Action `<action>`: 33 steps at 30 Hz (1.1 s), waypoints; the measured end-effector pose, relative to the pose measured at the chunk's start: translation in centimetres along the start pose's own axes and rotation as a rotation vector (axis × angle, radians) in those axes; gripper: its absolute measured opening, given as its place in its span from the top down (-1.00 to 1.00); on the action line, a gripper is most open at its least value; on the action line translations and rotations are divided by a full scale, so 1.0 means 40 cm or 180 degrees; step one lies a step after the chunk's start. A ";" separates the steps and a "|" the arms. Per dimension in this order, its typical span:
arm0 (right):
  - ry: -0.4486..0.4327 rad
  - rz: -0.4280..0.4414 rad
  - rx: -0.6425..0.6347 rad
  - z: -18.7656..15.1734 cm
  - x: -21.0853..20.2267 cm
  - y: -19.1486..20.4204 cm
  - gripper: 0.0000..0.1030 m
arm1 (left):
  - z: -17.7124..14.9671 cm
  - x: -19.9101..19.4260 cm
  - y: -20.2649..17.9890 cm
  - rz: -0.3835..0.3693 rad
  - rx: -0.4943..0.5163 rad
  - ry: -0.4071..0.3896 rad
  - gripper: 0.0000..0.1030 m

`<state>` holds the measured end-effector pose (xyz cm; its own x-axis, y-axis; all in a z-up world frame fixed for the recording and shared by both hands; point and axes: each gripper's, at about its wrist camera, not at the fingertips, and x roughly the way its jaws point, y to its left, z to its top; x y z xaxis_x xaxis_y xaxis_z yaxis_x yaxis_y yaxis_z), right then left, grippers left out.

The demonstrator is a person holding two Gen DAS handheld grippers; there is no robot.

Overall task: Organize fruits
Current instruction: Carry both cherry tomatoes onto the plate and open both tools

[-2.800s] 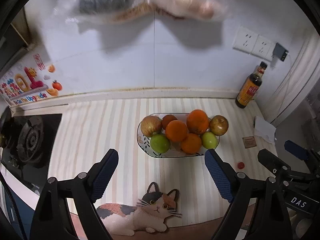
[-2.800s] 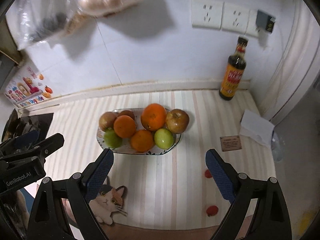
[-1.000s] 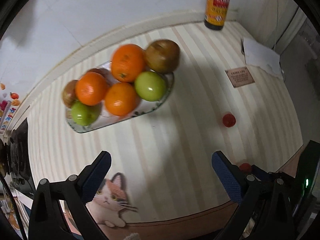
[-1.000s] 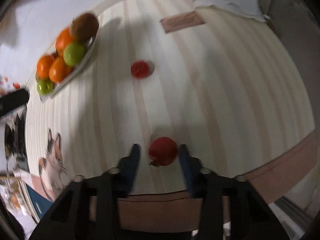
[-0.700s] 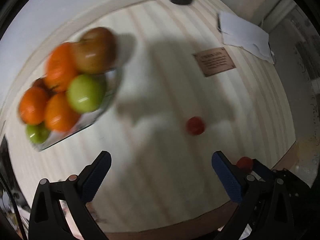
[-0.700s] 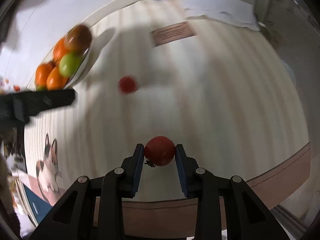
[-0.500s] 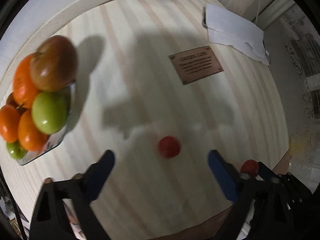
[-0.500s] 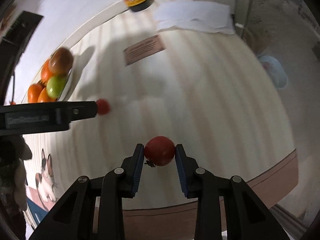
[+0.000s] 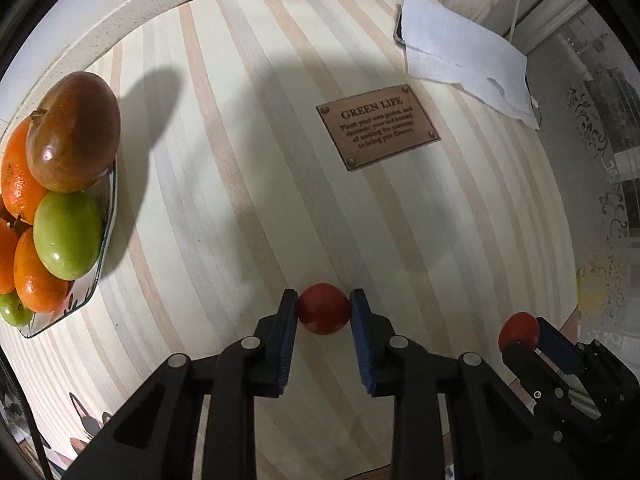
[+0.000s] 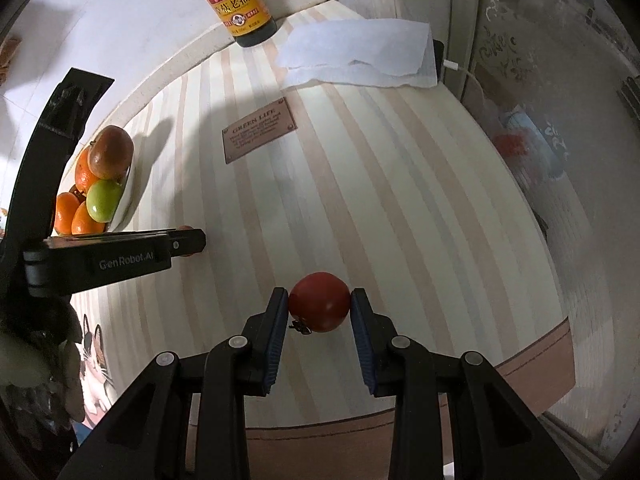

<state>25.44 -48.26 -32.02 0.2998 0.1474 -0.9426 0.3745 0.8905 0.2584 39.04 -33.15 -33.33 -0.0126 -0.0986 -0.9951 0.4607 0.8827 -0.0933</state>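
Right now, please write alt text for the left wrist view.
The left gripper is shut on a red tomato on a striped counter. A fruit plate sits left; the right gripper holds another tomato.

The left matte black plastic tongs are showing two angular arms, each carrying round silver rivets and ending in a ribbed dark blue pad. The right black tongs are wearing the same blue ribbed pads. White "GenRobot.AI" lettering is running along the left body's side.
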 end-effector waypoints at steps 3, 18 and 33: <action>-0.0029 0.0019 -0.0028 0.003 -0.011 0.004 0.33 | 0.002 -0.018 -0.005 -0.0002 -0.0024 -0.0048 0.54; -0.0141 0.0478 -0.0417 0.022 -0.069 0.167 0.33 | -0.171 -0.305 0.253 -0.0272 -0.0781 -0.0641 0.54; -0.0047 0.1146 -0.0999 0.016 0.023 0.689 0.33 | -0.282 -0.397 0.718 -0.0429 -0.1747 -0.0955 0.54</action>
<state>36.58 -23.86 -25.65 0.3751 0.4664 -0.8011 -0.0379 0.8712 0.4895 42.48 -1.05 -20.59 0.2469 -0.2793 -0.9279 -0.0503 0.9526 -0.3001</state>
